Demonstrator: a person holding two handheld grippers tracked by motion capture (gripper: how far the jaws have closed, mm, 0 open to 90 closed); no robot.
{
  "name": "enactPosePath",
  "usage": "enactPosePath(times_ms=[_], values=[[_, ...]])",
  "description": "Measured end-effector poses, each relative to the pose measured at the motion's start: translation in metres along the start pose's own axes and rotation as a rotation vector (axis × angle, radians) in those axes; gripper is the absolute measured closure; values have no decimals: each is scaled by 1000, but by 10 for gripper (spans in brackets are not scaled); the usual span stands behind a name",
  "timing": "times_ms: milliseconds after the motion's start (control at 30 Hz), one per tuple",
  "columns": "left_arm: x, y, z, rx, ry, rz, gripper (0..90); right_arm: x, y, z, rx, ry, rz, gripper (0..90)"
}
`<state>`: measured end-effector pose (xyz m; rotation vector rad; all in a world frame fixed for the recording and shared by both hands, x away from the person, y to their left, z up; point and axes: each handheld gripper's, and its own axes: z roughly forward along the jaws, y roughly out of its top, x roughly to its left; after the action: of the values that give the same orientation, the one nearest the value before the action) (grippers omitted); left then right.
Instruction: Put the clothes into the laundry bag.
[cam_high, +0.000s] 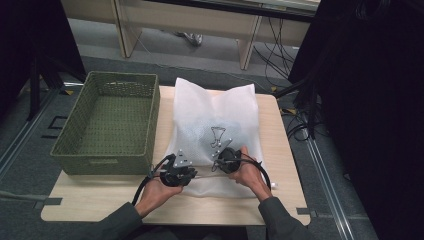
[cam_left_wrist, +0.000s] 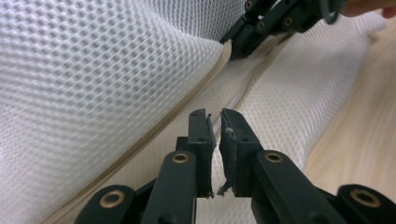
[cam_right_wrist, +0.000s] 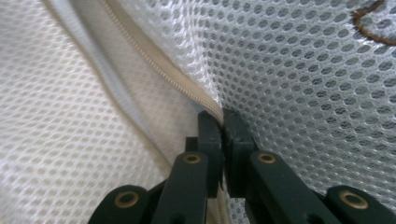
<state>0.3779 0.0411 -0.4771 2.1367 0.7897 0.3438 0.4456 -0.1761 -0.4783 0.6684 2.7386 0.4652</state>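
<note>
A white mesh bag is spread on the right half of a light wooden table, its near edge lying towards the person. A dark shape can be made out through the mesh at the middle of the bag. Along the near end of the bag a beige zipper runs, and the mesh is lifted there into a fold.

The zipper edge is pinched by the right gripper: in the right gripper view its two black jaws are seen pressed together on the beige tape, with the mesh rising to either side. The same gripper is seen at the far top of the left gripper view, clamped at the point where the raised fold begins.

The left gripper is held just left of the right one, at the near left part of the bag. In the left gripper view its jaws stand slightly apart, a narrow gap being left between the pads; nothing is gripped between them, and a few frayed threads hang from the right pad. Flat mesh and the zipper line lie beyond the tips.

Both grippers are held by hands coming from grey-green sleeves at the near edge.

A green woven basket is set on the left of the table, just beside the bag's left edge.
</note>
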Motion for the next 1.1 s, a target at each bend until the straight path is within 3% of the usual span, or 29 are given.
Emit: enactPosePath(times_ms=[100, 133, 200, 267, 333, 367, 433, 500, 567, 667, 767, 800, 867, 900, 933, 967, 1000, 1100], values=[[-4, -3, -3, 4, -18, -19, 810, -2, -1, -1, -4, -8, 4, 881], [-3, -4, -4, 7, -23, -1, 809, -2, -2, -2, -5, -7, 2, 877], [-5, -5, -5, 14, -28, -3, 805, -2, -3, -3, -14, 0, -5, 859], [-5, -6, -7, 19, -34, 5, 800, 0, -3, -5, -26, -13, -10, 788], [-4, -7, -9, 21, -37, 7, 789, 6, -3, -11, -60, -36, -50, 706], [-4, -9, -9, 28, -38, -17, 779, 14, -3, -19, -100, -33, -86, 709], [-5, -10, -11, 32, -41, -10, 774, 17, -1, -22, -115, -31, -89, 721], [-5, -11, -13, 37, -42, 18, 761, 23, 4, -29, -150, -31, -119, 801], [-6, -12, -14, 39, -49, -5, 756, 26, 7, -30, -145, -40, -155, 867], [-5, -12, -15, 39, -48, 15, 754, 26, 8, -26, -113, -33, -154, 883], [-4, -12, -16, 42, -41, -8, 754, 29, 9, -29, -98, 9, -153, 885], [-3, -11, -16, 37, -48, 14, 754, 31, 10, -29, -94, 20, -162, 885], [-5, -12, -15, 39, -47, -8, 754, 34, 11, -24, -69, 28, -197, 885], [-4, -12, -15, 45, -57, 20, 753, 36, 11, -19, -56, 31, -192, 885], [-6, -12, -15, 47, -56, -3, 750, 36, 12, -13, -35, 15, -219, 885], [-6, -12, -16, 53, -47, 7, 749, 36, 14, -6, -13, 0, -232, 885], [-8, -13, -16, 55, -52, -9, 746, 36, 15, -3, -3, -6, -232, 885], [-8, -14, -20, 58, -66, -6, 730, 33, 15, -1, 0, -8, -214, 884]])
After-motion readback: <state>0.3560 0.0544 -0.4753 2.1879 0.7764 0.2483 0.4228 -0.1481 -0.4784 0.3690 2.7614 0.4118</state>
